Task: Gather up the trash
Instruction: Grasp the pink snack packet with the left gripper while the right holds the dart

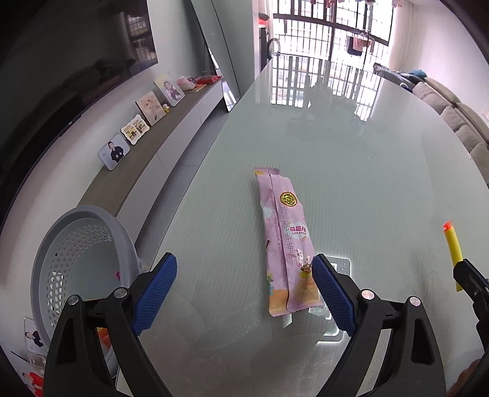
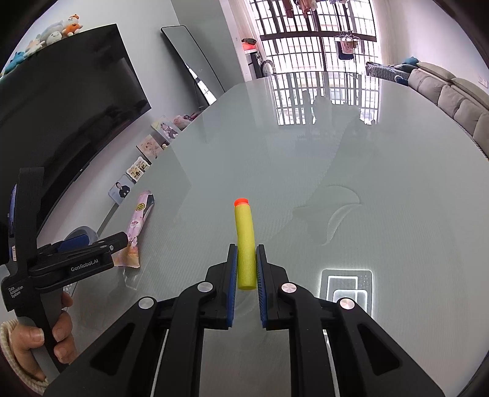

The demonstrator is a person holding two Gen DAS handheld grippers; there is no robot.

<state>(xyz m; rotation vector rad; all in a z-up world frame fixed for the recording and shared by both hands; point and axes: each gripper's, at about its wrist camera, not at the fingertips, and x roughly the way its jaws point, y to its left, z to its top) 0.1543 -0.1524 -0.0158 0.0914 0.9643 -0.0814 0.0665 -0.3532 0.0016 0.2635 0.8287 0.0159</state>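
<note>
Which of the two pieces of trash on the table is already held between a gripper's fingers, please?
The yellow foam dart with the orange tip: the right gripper is closed on its lower half. The pink snack wrapper lies flat, with the left gripper open around its near end.

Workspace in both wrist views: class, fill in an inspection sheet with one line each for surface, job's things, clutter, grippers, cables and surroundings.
Surface: glossy glass table, reflecting the window grille.
Job's things: pink snack wrapper lying flat; yellow foam dart with orange tip; grey perforated basket beside the table's left edge.
Clutter: nothing seen on the table beyond these.
Grippers: left gripper jaws wide open, the wrapper's near end against the right-hand one; right gripper jaws closed on the dart.
Cables: nothing seen.
Surroundings: television, photo frames on a low cabinet, sofa, barred window.
</note>
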